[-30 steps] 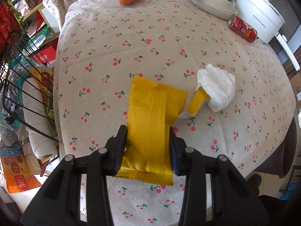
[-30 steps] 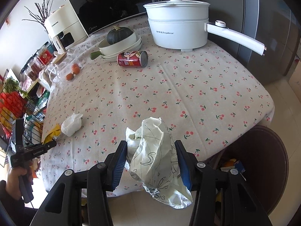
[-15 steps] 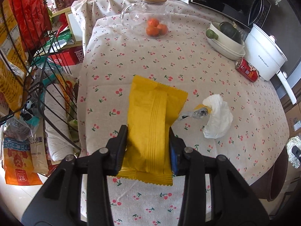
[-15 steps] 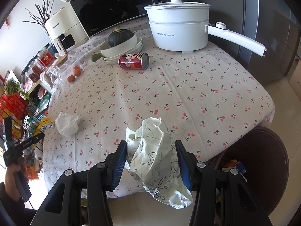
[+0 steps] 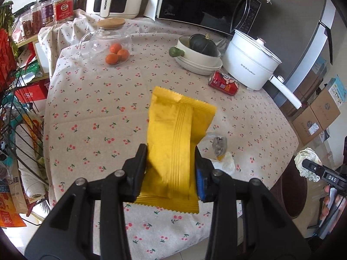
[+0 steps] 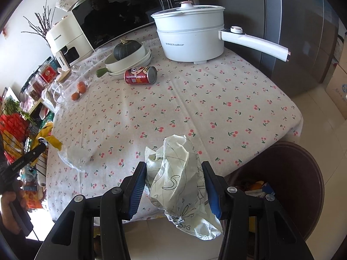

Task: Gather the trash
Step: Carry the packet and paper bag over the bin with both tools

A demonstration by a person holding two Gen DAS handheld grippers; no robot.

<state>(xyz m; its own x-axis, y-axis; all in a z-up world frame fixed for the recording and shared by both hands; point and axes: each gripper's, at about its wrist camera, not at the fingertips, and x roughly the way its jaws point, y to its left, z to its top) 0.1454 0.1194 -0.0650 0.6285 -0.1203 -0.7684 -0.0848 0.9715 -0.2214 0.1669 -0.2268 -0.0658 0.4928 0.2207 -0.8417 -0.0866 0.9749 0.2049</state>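
Yellow wrapper pinched in my left fingers; crumpled paper in right, loosely; may slip short of bin.

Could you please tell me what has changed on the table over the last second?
The left claw has lifted the yellow packet off the tablecloth and swung toward the microwave side; the tissue now lies beneath it. The right claw stayed shut on the crumpled paper; the can did not move.
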